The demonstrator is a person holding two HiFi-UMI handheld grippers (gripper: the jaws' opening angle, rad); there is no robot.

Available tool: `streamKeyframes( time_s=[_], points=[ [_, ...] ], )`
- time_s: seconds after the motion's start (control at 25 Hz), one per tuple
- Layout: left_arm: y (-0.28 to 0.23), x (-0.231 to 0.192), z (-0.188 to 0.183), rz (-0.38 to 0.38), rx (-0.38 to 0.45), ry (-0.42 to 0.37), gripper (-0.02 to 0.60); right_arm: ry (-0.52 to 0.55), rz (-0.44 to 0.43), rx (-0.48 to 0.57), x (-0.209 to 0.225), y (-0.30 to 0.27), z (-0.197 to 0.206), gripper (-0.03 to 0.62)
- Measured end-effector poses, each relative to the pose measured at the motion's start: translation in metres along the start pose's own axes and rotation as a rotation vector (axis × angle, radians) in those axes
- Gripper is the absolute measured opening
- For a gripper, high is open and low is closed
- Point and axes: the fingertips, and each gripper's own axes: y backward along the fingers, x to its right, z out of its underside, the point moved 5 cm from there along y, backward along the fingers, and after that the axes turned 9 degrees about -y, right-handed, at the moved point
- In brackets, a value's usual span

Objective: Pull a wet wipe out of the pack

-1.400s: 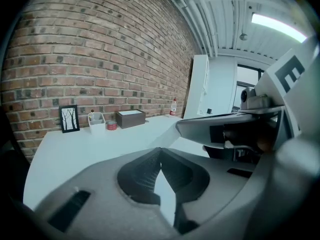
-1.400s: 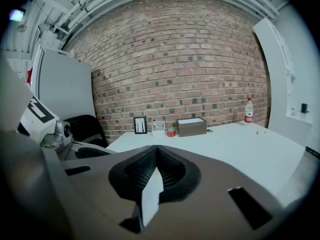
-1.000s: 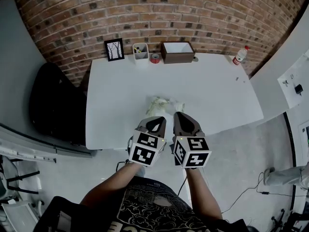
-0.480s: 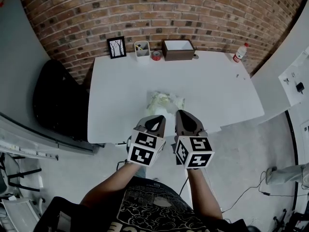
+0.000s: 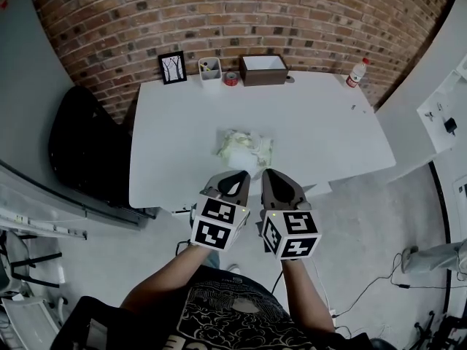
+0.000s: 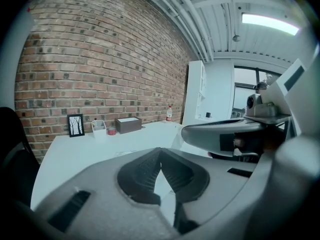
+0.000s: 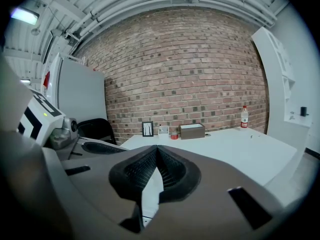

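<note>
My left gripper (image 5: 239, 176) and right gripper (image 5: 269, 174) hang side by side over the table's (image 5: 328, 130) near edge, each with jaws pressed together on nothing. Just beyond them lies the wipe pack (image 5: 244, 148), untouched. At the far edge stand a picture frame (image 5: 172, 67), box (image 5: 264, 70) and bottle (image 5: 354, 73).

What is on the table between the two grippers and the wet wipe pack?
Nothing: in the head view only bare white table separates the wet wipe pack from the left gripper and the right gripper.
</note>
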Motion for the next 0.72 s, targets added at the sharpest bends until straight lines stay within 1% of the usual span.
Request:
streamKeyframes(
  time_s=[0.36,0.72],
  points=[
    [0.013,0.026,0.006,-0.005,0.005,0.0,0.012,0.056,-0.009,-0.03,-0.006,0.029,0.022,0.015],
    [0.021,0.042,0.012,-0.013,0.006,0.005,0.012,0.049,-0.015,-0.032,-0.004,0.044,0.031,0.015]
  ],
)
